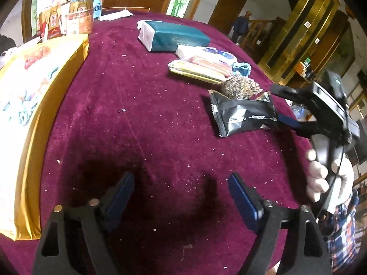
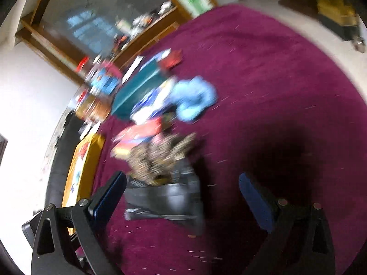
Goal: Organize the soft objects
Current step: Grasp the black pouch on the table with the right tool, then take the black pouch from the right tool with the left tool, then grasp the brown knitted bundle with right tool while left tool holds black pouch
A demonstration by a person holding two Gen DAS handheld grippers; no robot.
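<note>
A black foil packet [image 1: 243, 116] lies on the maroon tablecloth [image 1: 137, 119], with a knitted brown bundle [image 1: 240, 87] just behind it. Further back lie flat snack packs [image 1: 201, 66], a light blue cloth [image 1: 240, 67] and a teal tissue pack [image 1: 172, 35]. My left gripper [image 1: 181, 194] is open and empty above bare cloth. My right gripper [image 2: 182, 194] is open right over the black packet [image 2: 165, 197], touching nothing I can see; it also shows in the left wrist view [image 1: 282, 105]. The right wrist view is blurred. The brown bundle [image 2: 158, 158] and blue cloth [image 2: 195, 98] show there.
A yellow-edged printed bag [image 1: 34, 91] lies along the table's left side. Boxes and cartons [image 1: 68, 20] stand at the far left. The round table's edge [image 1: 284, 100] curves on the right, with wooden furniture beyond.
</note>
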